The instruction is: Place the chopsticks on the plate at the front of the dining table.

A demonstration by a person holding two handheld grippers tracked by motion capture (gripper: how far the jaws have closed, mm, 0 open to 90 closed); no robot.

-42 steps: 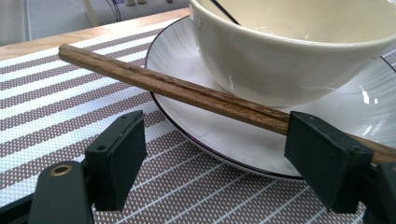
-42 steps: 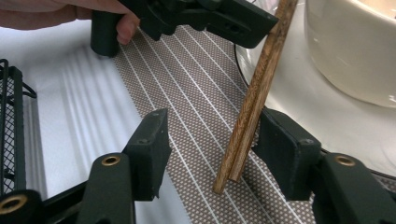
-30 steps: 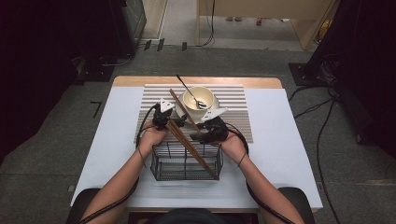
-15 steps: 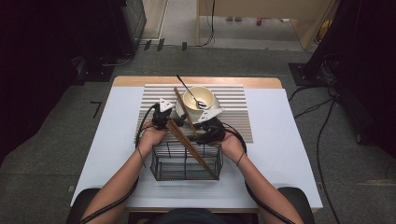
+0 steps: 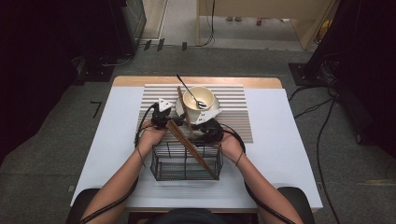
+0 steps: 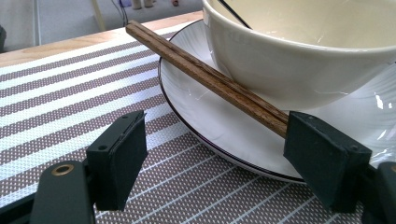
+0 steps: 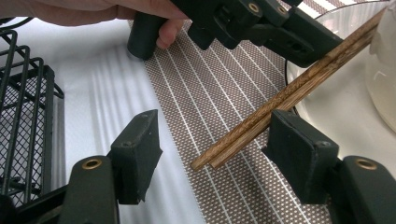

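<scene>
A pair of brown wooden chopsticks lies on the white plate, beside the cream bowl that holds a spoon. In the right gripper view the chopsticks pass between my right gripper's jaws and lean on the right-hand one. The other jaw is well clear, and the jaws have just been opening. My left gripper is open too, low over the placemat. The chopsticks' near end is hidden behind its right-hand jaw. In the high view both grippers, left and right, meet in front of the plate.
A black wire basket stands near the table's front edge, just behind both hands. A second brown pair of chopsticks lies slantwise across its top. The striped placemat lies under the plate. White tabletop extends to either side.
The chopsticks by the bowl have swung from a slant to nearly straight along the plate's left side. The right hand shifted slightly. The left hand stayed put.
</scene>
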